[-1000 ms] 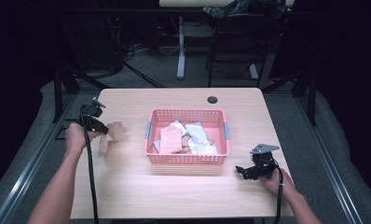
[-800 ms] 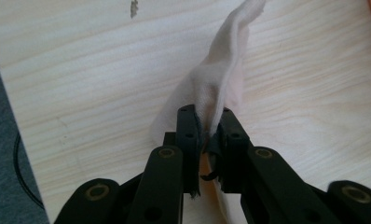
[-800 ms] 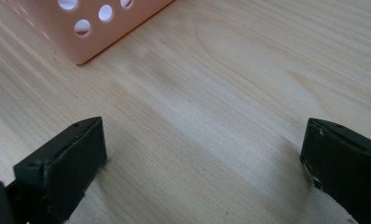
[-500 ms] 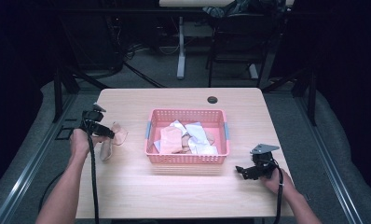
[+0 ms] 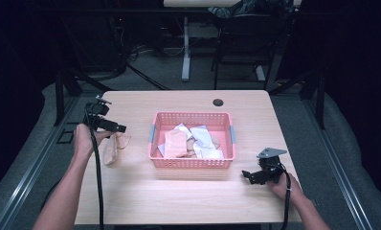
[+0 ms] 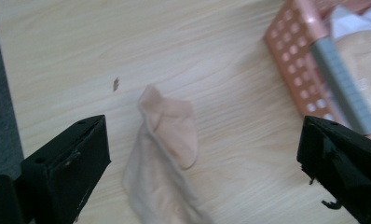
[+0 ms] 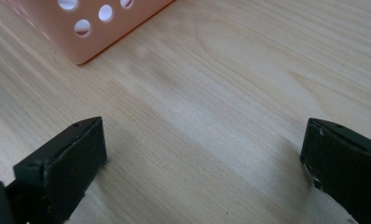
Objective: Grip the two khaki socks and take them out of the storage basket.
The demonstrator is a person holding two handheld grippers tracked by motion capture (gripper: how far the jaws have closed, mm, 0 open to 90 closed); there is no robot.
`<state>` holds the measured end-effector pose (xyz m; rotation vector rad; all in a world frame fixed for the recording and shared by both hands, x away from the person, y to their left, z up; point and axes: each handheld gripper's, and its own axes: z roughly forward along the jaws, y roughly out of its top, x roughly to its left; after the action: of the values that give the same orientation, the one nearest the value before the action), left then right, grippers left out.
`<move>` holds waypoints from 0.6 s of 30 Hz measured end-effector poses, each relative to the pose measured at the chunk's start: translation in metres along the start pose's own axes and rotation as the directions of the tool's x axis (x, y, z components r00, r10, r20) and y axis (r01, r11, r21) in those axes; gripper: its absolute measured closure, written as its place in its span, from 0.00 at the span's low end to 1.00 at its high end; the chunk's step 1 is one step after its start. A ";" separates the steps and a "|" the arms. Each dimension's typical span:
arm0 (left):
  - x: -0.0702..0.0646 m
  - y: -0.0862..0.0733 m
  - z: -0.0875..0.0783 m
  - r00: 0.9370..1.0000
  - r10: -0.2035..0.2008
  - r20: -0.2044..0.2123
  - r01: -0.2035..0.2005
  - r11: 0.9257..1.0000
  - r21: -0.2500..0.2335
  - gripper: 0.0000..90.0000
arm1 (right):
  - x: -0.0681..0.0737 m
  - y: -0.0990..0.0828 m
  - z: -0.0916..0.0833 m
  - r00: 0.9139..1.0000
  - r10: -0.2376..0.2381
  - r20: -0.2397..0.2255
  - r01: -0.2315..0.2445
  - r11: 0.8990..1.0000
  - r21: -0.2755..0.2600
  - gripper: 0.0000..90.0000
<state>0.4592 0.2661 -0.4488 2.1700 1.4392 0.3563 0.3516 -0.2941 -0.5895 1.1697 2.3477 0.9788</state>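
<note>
— From above, what's my left gripper [image 5: 113, 128] doing?
— Hovering over the sock [image 5: 113, 147] on the table [image 5: 179, 196], left of the basket [image 5: 192, 162].
— Its own view?
— Jaws just opened wide (sock [image 6: 162, 154] lies loose between them).
— Right gripper's [image 7: 202, 172] view?
— Jaws wide, nothing between them.

Item: one small, pale peach fabric sock [image 6: 167, 149], soft knit, limp and crumpled. It is lying flat on the light wooden table top [image 5: 179, 201], left of the pink perforated plastic basket [image 5: 192, 162] and apart from it. One end is folding over on itself into a rounded flap (toe or cuff, cannot tell which); the other is trailing toward the table's near-left side. Nothing is pressing on it or gripping it.
</note>
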 end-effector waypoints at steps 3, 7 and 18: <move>-0.014 0.009 -0.005 0.999 0.050 0.007 -0.050 0.999 -0.019 0.00 | 0.000 0.000 0.000 1.000 0.000 0.000 0.000 1.000 0.000 0.00; -0.030 0.019 -0.005 0.996 0.090 0.025 -0.090 0.995 -0.032 0.00 | 0.000 0.000 0.000 1.000 0.000 0.000 0.000 1.000 0.000 0.00; -0.068 0.035 0.012 0.982 0.174 0.076 -0.173 0.985 -0.023 0.00 | 0.000 0.000 0.000 1.000 0.000 0.000 0.000 1.000 0.000 0.00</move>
<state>0.4643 0.1900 -0.4354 2.2764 1.2045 0.3392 0.3516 -0.2941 -0.5895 1.1698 2.3475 0.9794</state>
